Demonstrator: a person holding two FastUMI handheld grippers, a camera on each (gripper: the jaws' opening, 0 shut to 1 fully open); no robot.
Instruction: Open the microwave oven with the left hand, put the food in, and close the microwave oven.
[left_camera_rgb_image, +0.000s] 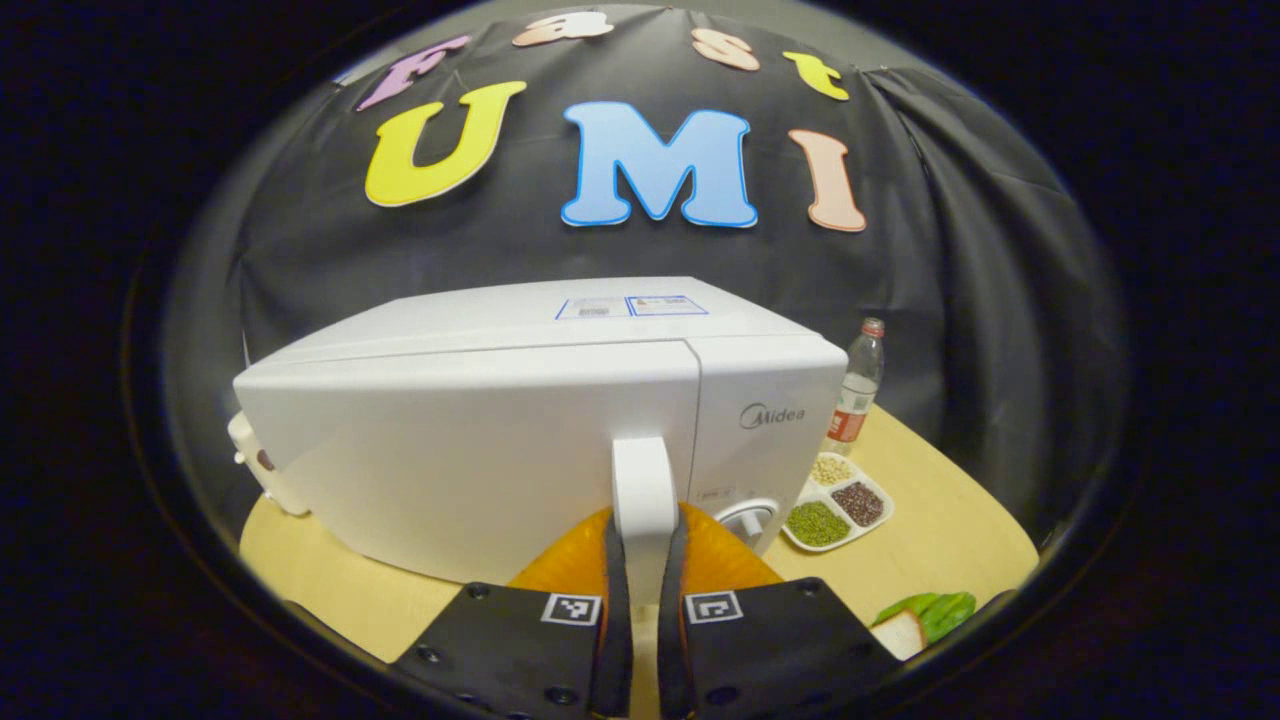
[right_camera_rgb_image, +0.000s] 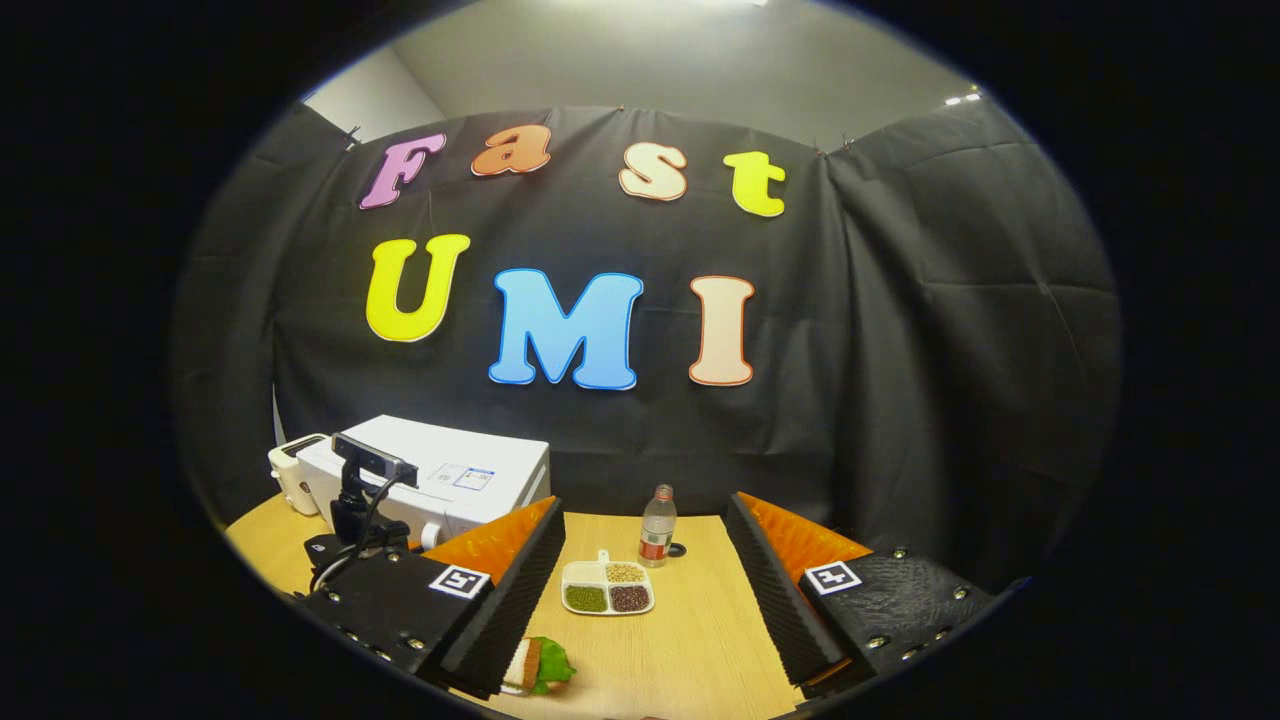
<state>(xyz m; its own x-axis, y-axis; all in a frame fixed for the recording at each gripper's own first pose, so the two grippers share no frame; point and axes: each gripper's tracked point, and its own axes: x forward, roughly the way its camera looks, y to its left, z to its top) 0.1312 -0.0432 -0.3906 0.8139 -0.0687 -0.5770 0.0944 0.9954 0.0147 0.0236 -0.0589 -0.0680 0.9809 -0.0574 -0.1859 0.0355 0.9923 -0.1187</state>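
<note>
At the lower centre of the left gripper view, the left gripper (left_camera_rgb_image: 645, 600) has its fingers (left_camera_rgb_image: 614, 590) closed on the upright white door handle (left_camera_rgb_image: 644, 490) of the microwave oven (left_camera_rgb_image: 480, 440), one finger pressing each side. The door appears shut or barely cracked, so the opening step looks to be in hand; the next move likely calls for a steady pull outward along the door's swing without letting the handle slip. In the right gripper view, the right gripper (right_camera_rgb_image: 645, 590) hangs with fingers spread wide and empty above the wooden surface (right_camera_rgb_image: 700, 640). The food, a sandwich (right_camera_rgb_image: 535, 665) with lettuce, lies at the lower centre of that frame, just beyond the left-hand finger. A divided dish (right_camera_rgb_image: 606, 588) of grains and a bottle (right_camera_rgb_image: 657, 525) stand farther back.
</note>
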